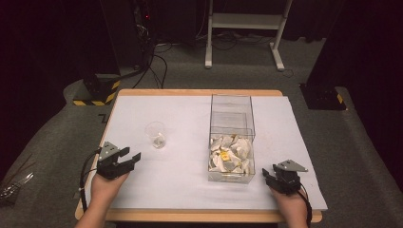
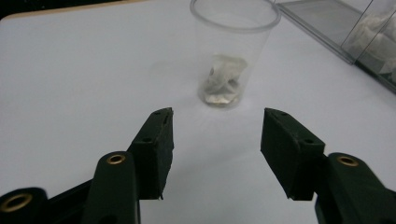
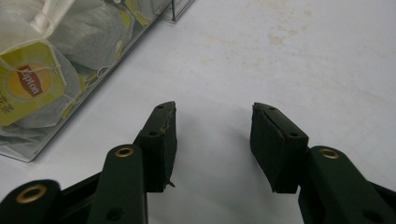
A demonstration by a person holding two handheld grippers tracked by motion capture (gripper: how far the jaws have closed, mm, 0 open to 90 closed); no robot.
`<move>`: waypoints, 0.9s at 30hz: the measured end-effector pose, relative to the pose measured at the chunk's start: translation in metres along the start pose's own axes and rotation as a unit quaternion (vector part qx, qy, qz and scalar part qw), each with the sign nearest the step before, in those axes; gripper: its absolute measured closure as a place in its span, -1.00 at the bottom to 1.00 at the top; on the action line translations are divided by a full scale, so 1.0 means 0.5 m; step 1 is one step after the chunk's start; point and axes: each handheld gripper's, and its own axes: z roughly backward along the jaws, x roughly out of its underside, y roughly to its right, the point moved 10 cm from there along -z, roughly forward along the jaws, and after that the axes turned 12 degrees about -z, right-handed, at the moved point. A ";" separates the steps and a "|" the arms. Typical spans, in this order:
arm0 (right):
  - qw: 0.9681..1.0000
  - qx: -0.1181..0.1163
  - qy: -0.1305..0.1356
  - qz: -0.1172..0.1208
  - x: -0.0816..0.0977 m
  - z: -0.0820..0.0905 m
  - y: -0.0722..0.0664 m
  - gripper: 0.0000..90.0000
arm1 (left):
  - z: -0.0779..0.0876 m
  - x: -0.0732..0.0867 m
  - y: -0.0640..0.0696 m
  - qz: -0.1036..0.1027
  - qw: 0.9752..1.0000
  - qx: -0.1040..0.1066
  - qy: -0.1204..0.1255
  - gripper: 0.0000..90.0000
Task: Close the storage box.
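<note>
Both grippers rest at the near edge of the white bench (image 1: 190,114). Left gripper (image 1: 133,159) has its fingers (image 2: 159,144) spread wide, aimed at a clear plastic cup (image 1: 156,134) holding one tea bag (image 2: 224,77). Right gripper (image 1: 266,175), fingers likewise wide and empty, sits just right of a clear box (image 1: 231,137) of tea bags (image 1: 230,154).

The clear box (image 3: 70,70) runs off the right gripper view's left edge, most tea bags (image 3: 88,32) blurred.

Upright clear cup (image 1: 156,134) holds one tea bag (image 2: 224,77), near bag-filled clear box (image 1: 231,142).
</note>
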 end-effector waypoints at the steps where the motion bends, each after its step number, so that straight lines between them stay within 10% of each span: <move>1: 1.000 0.000 0.000 0.001 0.000 0.000 0.000 0.14 | 0.000 0.007 0.000 0.002 1.000 0.003 -0.004 -0.02; 27: 1.000 -0.005 0.002 0.002 0.000 0.001 -0.002 0.10 | -0.034 0.118 0.017 -0.015 0.997 0.006 -0.076 -0.16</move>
